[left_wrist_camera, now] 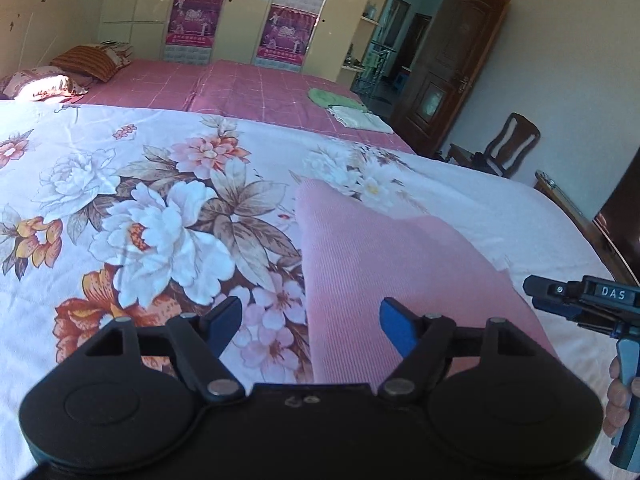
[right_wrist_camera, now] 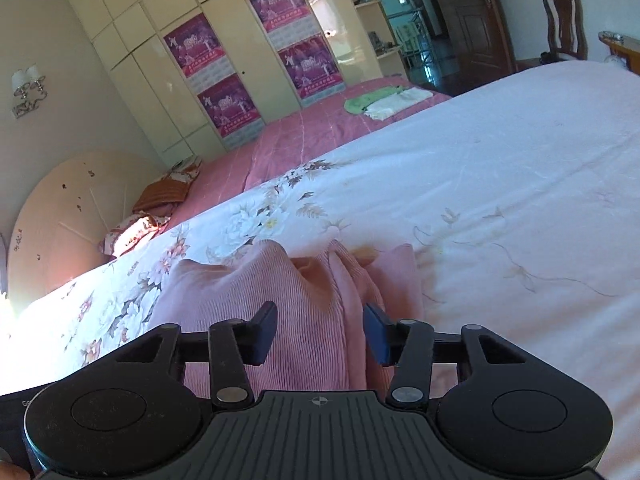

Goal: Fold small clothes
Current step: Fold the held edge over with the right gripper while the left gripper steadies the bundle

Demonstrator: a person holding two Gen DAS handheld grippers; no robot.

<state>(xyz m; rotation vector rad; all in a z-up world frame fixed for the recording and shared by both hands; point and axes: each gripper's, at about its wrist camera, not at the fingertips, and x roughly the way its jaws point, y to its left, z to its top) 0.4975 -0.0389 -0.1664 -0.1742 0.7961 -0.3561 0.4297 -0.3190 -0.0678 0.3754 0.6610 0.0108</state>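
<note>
The pink garment (left_wrist_camera: 400,264) lay on the floral sheet (left_wrist_camera: 120,200), partly folded but bunched at its far edge. Both grippers, left (left_wrist_camera: 310,326) and right (right_wrist_camera: 320,330), stood open over it, gripping nothing. Smoothing and a final fold seemed left.

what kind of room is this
Most likely a home bedroom: a wide bed under a floral sheet, pillows at its head, and a tall cream wardrobe along the far wall. A pink garment lies on the sheet for folding.
</note>
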